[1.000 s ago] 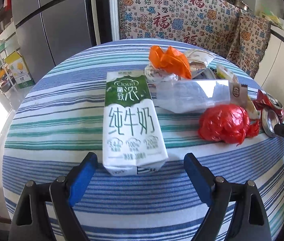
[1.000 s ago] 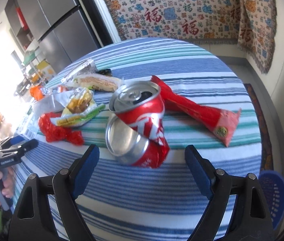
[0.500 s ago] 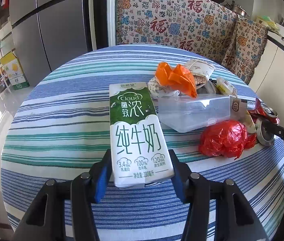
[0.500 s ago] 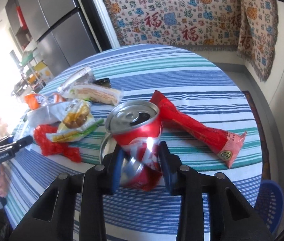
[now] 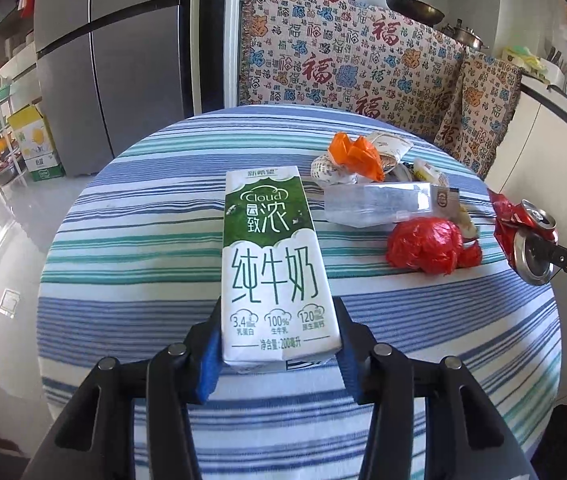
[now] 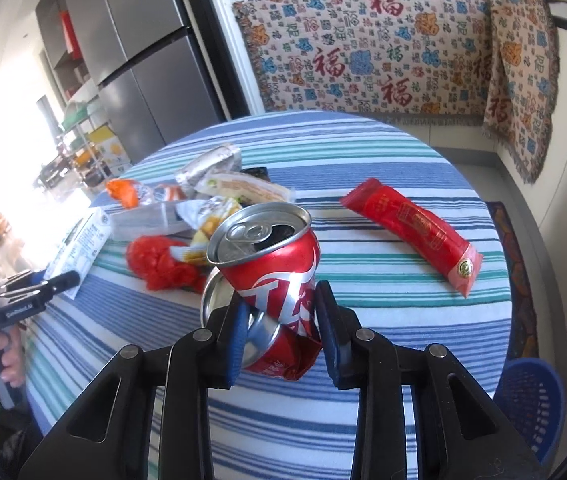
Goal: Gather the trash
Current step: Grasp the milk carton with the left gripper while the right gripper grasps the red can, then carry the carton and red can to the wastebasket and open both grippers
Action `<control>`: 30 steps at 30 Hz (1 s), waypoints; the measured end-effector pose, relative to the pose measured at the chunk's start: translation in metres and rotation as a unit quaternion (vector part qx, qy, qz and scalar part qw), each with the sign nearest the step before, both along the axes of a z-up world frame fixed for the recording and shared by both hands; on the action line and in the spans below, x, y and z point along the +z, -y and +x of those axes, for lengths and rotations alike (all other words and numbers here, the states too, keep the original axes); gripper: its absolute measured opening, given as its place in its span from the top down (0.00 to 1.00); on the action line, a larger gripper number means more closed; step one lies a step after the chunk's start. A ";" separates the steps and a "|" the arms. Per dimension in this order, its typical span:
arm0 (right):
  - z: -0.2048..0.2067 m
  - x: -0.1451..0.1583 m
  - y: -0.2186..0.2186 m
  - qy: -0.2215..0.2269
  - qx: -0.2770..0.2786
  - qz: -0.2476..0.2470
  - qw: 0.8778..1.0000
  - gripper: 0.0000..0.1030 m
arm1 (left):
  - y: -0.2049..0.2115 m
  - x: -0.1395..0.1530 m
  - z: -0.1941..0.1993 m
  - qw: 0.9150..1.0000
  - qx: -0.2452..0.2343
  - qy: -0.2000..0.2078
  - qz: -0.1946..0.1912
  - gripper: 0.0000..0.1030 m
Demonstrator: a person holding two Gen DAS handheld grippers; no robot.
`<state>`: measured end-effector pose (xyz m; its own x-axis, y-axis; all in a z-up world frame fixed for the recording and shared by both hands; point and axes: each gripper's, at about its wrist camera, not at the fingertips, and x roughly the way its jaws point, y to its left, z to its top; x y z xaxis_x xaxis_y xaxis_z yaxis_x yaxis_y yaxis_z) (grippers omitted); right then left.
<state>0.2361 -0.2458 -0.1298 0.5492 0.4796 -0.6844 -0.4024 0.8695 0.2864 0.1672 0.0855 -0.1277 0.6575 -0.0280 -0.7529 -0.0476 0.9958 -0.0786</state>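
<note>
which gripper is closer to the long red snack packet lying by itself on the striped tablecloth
Right. The right gripper, shut on the crushed red can, sits just beside the packet; the left gripper is across the trash pile.

A glossy paper milk carton (image 5: pixel 275 264), a crumpled shiny metal can (image 6: pixel 275 276) and crinkled plastic wrappers (image 5: pixel 427 246) lay on woven striped tablecloth (image 5: pixel 131 264).

Readable print on milk carton (image 5: pixel 275 264), hanging cloth and gripper body

Carton face: "新希望" at top, "Cloud", "云致浓", large green "纯牛奶", then "3.4", "100%", "120" and "净含量:200毫升" along the base; patterned cloth (image 5: pixel 347 68) behind the table: red "福" repeated; left gripper (image 6: pixel 49 286) body, seen from the right wrist view: small white lettering, too small to read surely; red can (image 6: pixel 275 276): white script, not legible
</note>
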 end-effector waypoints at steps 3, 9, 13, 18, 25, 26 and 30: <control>-0.009 0.006 0.000 0.008 0.004 0.001 1.000 0.69 | 0.004 0.010 -0.013 1.000 -0.009 0.012 -0.001 0.53; -0.024 0.018 0.016 0.022 -0.007 0.009 1.000 0.69 | 0.041 0.033 -0.025 0.998 -0.056 0.036 -0.011 0.53; -0.031 0.026 0.036 0.032 -0.027 0.015 0.999 0.69 | 0.083 0.043 -0.022 0.993 -0.103 0.045 -0.026 0.53; -0.040 0.037 0.070 0.043 -0.067 0.020 0.997 0.69 | 0.143 0.048 -0.011 0.985 -0.163 0.049 -0.038 0.53; -0.054 0.048 0.147 0.047 -0.164 0.015 0.985 0.68 | 0.242 0.043 0.003 0.965 -0.256 0.039 -0.052 0.53; -0.056 0.049 0.159 0.046 -0.178 0.010 0.983 0.68 | 0.257 0.041 0.006 0.961 -0.268 0.035 -0.055 0.53; -0.066 0.044 0.209 0.031 -0.235 -0.015 0.971 0.68 | 0.328 0.030 0.012 0.946 -0.319 0.015 -0.063 0.53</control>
<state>0.1700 -0.4549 -0.0855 0.7436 0.1464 -0.6524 0.0256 0.9688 0.2465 0.1788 -0.2428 -0.0979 0.4978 -0.5142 -0.6984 0.5633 0.8040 -0.1904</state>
